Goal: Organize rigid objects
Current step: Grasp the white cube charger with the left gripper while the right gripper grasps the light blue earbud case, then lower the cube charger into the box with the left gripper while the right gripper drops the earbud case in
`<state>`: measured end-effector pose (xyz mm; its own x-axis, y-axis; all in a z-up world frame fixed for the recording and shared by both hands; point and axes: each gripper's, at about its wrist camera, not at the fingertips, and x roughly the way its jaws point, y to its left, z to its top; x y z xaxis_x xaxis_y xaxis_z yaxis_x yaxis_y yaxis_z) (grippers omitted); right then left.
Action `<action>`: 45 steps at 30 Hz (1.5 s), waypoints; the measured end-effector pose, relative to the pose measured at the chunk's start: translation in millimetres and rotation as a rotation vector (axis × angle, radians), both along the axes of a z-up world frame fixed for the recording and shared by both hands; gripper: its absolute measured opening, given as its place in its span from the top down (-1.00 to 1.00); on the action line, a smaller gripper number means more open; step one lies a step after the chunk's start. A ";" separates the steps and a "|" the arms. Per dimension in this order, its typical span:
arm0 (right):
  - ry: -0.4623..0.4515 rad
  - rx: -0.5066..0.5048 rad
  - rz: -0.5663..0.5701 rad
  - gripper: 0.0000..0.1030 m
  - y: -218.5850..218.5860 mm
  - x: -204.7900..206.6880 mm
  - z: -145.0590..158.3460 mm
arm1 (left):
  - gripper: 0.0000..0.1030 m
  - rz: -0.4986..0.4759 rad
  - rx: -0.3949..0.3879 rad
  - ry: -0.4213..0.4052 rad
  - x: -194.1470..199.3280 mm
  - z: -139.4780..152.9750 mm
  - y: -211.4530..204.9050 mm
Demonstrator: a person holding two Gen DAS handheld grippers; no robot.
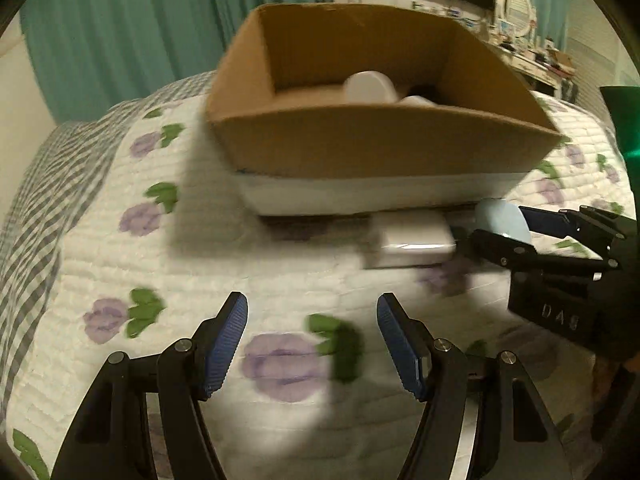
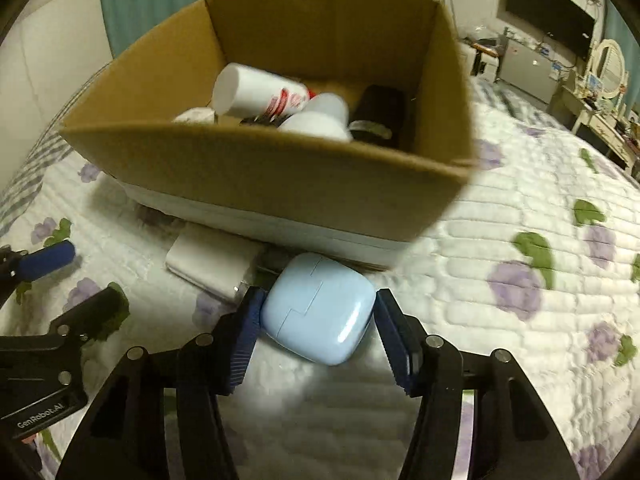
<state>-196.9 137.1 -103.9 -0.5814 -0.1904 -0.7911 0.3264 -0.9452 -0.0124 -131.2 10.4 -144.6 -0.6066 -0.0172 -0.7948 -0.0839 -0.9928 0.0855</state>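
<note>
Item: pale blue earbud case [image 2: 318, 306], hard shell with rounded corners, lying on the quilted bed cover [image 2: 500, 240] just in front of the near wall of the cardboard box [image 2: 248, 168], toward that wall's right end. Beside it, on its left, a white rectangular block [image 2: 212, 258], part tucked against the box's base.

My right gripper [image 2: 316, 320] straddles the case, one blue pad at each side. The left pad looks to be touching; the right sits at the edge, and I cannot tell if it presses, so I count no grip yet.

My left gripper [image 1: 312, 340] stands wide over bare quilt, holding nothing.

Handling, as I judge it: light, rigid, glossy and likely slippery. Take it across the flat sides, mid-body, clear of the lid seam.

Box already holds bottles [image 2: 256, 90].
</note>
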 end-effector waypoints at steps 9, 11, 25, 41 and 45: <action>0.017 -0.056 -0.059 -0.09 31.1 0.7 17.5 | -0.36 -0.074 -0.013 -0.061 -34.2 -6.3 46.3; 0.012 -0.067 -0.060 -0.09 31.4 -3.3 16.3 | -0.36 -0.074 -0.001 -0.071 -40.0 -8.6 50.5; -0.005 -0.085 -0.065 -0.09 26.7 -2.6 15.4 | -0.10 -0.080 0.047 -0.080 -52.6 -15.6 53.6; 0.034 -0.044 -0.092 -0.09 31.9 28.9 35.8 | -0.05 -0.106 0.049 0.023 6.5 39.2 43.0; 0.083 -0.045 -0.098 -0.09 33.7 46.8 61.6 | -0.05 -0.115 0.058 0.058 12.9 59.0 48.7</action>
<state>-150.1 170.8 -42.3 -0.6617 -0.1637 -0.7316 0.2319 -0.9727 0.0079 -118.3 59.1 -85.7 -0.6470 0.0998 -0.7560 -0.1939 -0.9803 0.0365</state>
